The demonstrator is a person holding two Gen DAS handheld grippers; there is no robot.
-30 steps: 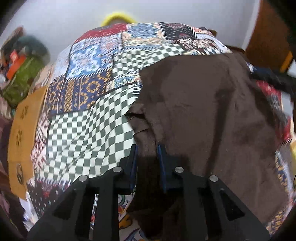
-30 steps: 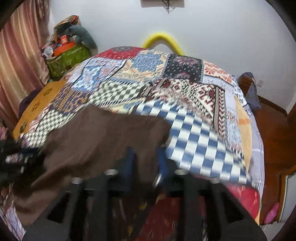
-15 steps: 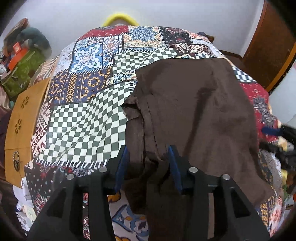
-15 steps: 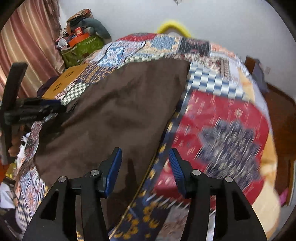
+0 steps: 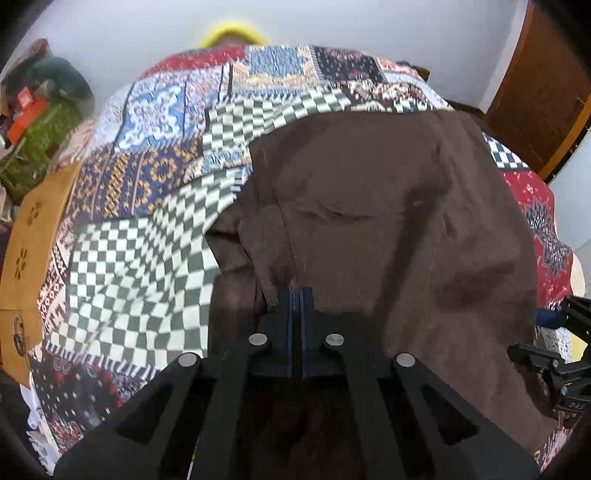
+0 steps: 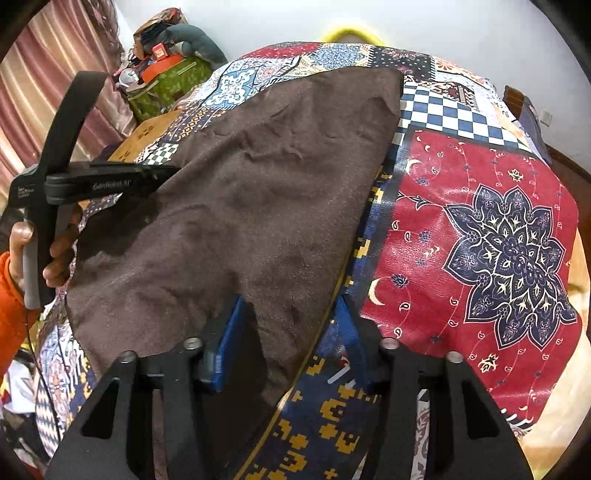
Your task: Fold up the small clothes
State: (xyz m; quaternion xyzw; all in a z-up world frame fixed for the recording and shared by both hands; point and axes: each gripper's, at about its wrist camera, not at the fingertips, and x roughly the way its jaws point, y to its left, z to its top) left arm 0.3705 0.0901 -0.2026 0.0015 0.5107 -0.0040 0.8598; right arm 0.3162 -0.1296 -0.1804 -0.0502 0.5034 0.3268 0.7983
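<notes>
Half a second ago both tongs gaped, but now the left gripper [image 5: 297, 295] has pinched shut on the near-left edge of the brown garment [image 5: 388, 221] spread ahead of it on the patchwork bedspread [image 6: 498, 229] — while the right gripper [image 6: 286, 325] stays wide, straddling the near-right hem — so a fold looks ready to begin.

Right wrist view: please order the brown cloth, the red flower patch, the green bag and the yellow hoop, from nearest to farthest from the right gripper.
From the right gripper:
1. brown cloth, between its fingers
2. red flower patch, right
3. green bag, far left
4. yellow hoop, at the wall
</notes>
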